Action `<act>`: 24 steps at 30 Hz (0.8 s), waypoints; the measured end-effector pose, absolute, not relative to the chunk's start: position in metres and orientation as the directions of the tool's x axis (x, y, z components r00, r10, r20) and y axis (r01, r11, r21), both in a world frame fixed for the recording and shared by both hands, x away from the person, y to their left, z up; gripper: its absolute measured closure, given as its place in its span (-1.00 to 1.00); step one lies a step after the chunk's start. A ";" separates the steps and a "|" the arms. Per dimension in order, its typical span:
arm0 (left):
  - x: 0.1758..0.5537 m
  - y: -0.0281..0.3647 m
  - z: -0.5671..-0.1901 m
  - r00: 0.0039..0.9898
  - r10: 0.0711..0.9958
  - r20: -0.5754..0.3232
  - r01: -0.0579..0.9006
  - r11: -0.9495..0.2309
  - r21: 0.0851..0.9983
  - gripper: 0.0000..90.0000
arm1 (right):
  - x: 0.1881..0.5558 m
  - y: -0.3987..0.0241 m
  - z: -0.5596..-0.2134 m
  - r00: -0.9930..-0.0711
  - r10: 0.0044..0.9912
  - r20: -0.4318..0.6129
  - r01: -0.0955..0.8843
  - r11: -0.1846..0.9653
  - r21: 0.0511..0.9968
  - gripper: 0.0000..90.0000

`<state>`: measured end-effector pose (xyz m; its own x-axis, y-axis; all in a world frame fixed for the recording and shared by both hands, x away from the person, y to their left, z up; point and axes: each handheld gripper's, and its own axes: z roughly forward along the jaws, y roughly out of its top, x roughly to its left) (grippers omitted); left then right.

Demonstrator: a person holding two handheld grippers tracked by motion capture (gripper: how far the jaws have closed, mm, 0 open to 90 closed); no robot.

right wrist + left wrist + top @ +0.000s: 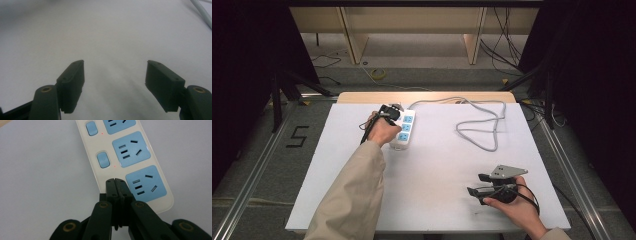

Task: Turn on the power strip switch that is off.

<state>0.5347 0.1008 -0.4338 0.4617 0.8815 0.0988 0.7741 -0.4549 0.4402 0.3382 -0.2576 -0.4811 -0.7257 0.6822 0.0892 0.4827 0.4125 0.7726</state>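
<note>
The left gripper, pinched tight and holding nothing, pressed its tips on the white plastic power strip with blue sockets, seemingly on its nearest switch. The strip lay on the white table. The right gripper waited wide open, holding nothing. Next, I guessed, it needed a firm push.

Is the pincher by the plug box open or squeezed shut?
Shut. The left gripper has its two black jaws pressed together, tips over the power strip.

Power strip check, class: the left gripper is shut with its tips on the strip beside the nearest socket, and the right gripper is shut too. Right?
Not quite. The right gripper is open, as the right gripper view shows. The left gripper is indeed shut on the power strip.
</note>
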 end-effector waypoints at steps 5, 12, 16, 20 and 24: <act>0.535 0.101 -0.435 0.465 0.879 0.106 0.773 -0.462 0.434 0.99 | 0.338 -0.258 -0.481 -0.726 0.682 0.089 0.483 0.414 0.771 -0.28; 0.535 0.100 -0.435 0.468 0.878 0.105 0.773 -0.464 0.432 0.99 | 0.338 -0.257 -0.481 -0.727 0.681 0.088 0.482 0.416 0.771 -0.28; 0.536 0.099 -0.436 0.462 0.881 0.103 0.774 -0.458 0.437 0.99 | 0.338 -0.258 -0.481 -0.727 0.681 0.088 0.482 0.414 0.772 -0.28; 0.536 0.099 -0.436 0.460 0.882 0.105 0.775 -0.456 0.438 0.99 | 0.338 -0.257 -0.481 -0.730 0.679 0.086 0.481 0.419 0.770 -0.28; 0.536 0.098 -0.436 0.461 0.880 0.114 0.773 -0.461 0.435 0.99 | 0.338 -0.257 -0.481 -0.730 0.678 0.086 0.480 0.419 0.770 -0.28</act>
